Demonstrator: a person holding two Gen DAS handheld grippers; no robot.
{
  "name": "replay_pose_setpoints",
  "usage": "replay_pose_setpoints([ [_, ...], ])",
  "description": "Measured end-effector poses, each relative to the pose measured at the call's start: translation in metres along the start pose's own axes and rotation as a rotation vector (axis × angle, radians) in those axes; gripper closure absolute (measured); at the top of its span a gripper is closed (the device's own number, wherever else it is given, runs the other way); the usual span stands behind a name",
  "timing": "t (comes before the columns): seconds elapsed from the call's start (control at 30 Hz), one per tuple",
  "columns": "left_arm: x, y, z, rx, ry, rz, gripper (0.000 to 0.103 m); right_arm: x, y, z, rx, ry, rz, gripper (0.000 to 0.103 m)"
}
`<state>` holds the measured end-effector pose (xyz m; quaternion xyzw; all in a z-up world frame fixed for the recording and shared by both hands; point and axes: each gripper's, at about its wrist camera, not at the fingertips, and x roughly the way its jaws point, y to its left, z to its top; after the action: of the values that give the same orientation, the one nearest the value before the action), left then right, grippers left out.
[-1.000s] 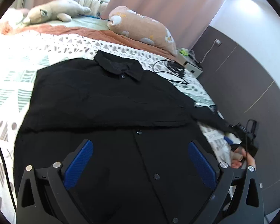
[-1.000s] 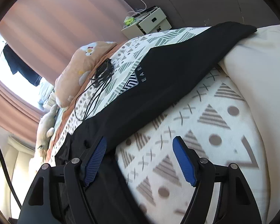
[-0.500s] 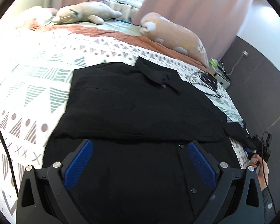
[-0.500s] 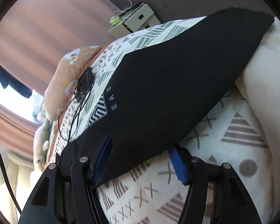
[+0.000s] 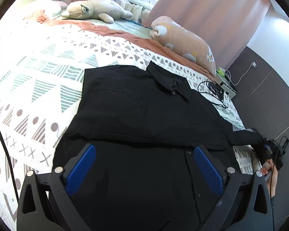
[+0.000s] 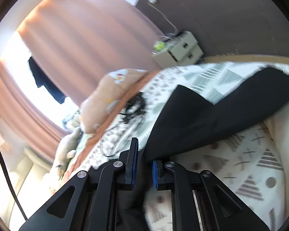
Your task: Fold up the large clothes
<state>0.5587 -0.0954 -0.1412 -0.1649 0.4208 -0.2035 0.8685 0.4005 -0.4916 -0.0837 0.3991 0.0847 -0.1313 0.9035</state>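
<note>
One black shirt point(image 5: 144, 115) lies spread front-up on the bed, collar toward the pillows, with one sleeve already folded across its chest and the other sleeve point(image 6: 212, 111) stretched off toward the bed's right edge. Four buttons show down its placket in the left wrist view.

Two grippers are in play. The left gripper point(image 5: 142, 167) hovers over the shirt's lower half with its blue pads spread wide and nothing between them. The right gripper point(image 6: 143, 170) has its jaws closing on the black sleeve, the fabric pinched between the two blue pads; a hand point(image 5: 267, 170) carries it at the bed's edge.

The surface is one bedspread point(image 5: 38, 80), white with green and grey triangles, dots and crosses, and a rust-coloured blanket point(image 5: 113, 31) beyond it. On the bed sit one peach pillow point(image 5: 183, 40), one pale plush animal point(image 5: 94, 9) and one tangle of black cable point(image 5: 213, 90). Pink curtains point(image 6: 82, 38) hang behind, and a dark wall panel point(image 6: 231, 15) runs along the side.

One small drawer unit point(image 6: 181, 50) stands by the bed with two drawers, both closed; a green object point(image 6: 159, 45) and white cords rest on top
</note>
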Motion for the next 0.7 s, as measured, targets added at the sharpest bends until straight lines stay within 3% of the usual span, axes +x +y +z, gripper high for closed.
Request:
replay_pose_setpoints([
  [0.13,-0.010,0.004,0.004,-0.011,-0.036,-0.030,0.000,-0.008,0.039,-0.011,-0.061,0.000,0.060,0.093],
  [0.4,-0.037,0.016,0.012,-0.044,-0.146,-0.006,0.000,-0.010,0.103,-0.044,-0.192,0.055,0.147,0.094],
  [0.7,-0.035,0.024,0.017,-0.022,-0.102,0.013,0.000,0.046,0.145,-0.081,-0.258,0.233,0.194,0.094],
])
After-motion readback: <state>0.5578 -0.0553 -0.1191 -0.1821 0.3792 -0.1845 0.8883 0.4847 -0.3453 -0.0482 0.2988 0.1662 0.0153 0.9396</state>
